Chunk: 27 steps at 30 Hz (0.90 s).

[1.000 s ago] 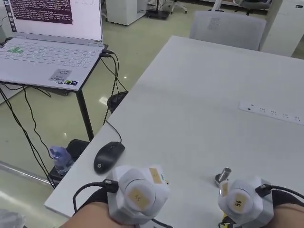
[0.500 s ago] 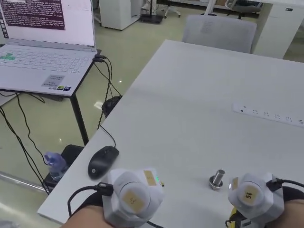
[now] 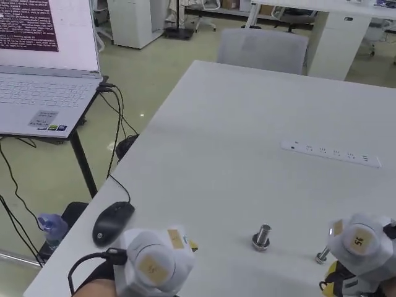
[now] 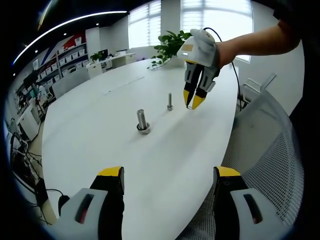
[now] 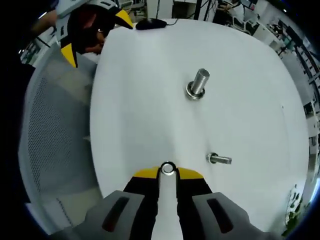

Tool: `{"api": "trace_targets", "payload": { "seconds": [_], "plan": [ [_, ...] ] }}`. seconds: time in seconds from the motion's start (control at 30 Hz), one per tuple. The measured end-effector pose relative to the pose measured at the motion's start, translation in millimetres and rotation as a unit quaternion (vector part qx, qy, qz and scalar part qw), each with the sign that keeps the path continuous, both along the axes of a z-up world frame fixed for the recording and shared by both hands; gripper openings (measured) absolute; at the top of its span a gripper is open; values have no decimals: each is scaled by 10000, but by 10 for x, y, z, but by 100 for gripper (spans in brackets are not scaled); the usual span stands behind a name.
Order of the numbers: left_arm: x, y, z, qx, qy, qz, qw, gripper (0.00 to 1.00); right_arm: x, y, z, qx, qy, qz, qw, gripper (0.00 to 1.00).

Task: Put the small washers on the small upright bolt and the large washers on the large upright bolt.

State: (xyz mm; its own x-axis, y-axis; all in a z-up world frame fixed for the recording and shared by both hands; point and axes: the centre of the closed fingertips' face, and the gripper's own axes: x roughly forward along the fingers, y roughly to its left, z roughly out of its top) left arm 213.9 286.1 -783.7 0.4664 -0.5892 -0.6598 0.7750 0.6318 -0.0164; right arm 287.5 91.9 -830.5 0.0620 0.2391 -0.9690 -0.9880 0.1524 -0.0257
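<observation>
At the near edge of the tabletop (image 3: pixel 247 111), left tool (image 4: pixel 169 172) is wide open with nothing between its jaws, parked beside the mouse (image 3: pixel 113 223).

Right tool (image 5: pixel 167 173): jaws almost closed, pinching a washer (image 5: pixel 168 168) across its rim at the very tips, face toward its camera. Looks like a small one, but I can't confirm the size.

Changes over the last second:
- Head camera panned right, so most of the picture shift is just that.
- Real move: right tool was just beside the large bolt (image 3: pixel 262 237). It's now well clear of it to the right, near the small bolt (image 3: pixel 322 254).
- Left tool kept its spot by the mouse.

My read: the pick is done and the washer is heading for the small bolt, not the large one. Left gripper view agrees: right tool points tips-down just beside the small bolt, which stands upright, and isn't over it yet.

Next step needs the hole lined up over the bolt's top before letting go. A thin washer held at the tips could twist or slip out.

Large bolt stands upright with a ring at its foot. Can't tell if that's a washer already on or the bolt's own head.

Farther back are the power strip (image 3: pixel 328 153) and a grey chair (image 3: pixel 263 49) at the far edge. Laptop (image 3: pixel 37 93) is on a stand off to the left.
</observation>
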Motion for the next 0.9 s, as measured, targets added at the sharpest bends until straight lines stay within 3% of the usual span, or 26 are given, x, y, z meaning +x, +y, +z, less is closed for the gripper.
{"api": "trace_targets", "payload": {
  "seconds": [0.4, 0.67, 0.9],
  "plan": [
    [29, -44, -3, 46, 25, 112, 9999, 72, 325, -216, 115, 0, -64, -224, 9997, 13],
    [28, -64, -19, 72, 57, 173, 9998, 72, 591, -154, 252, 158, -226, -297, 9992, 13],
    [33, -56, -25, 84, 72, 207, 9997, 72, 733, -71, 289, 209, -303, -268, 9990, 13]
  ]
}}
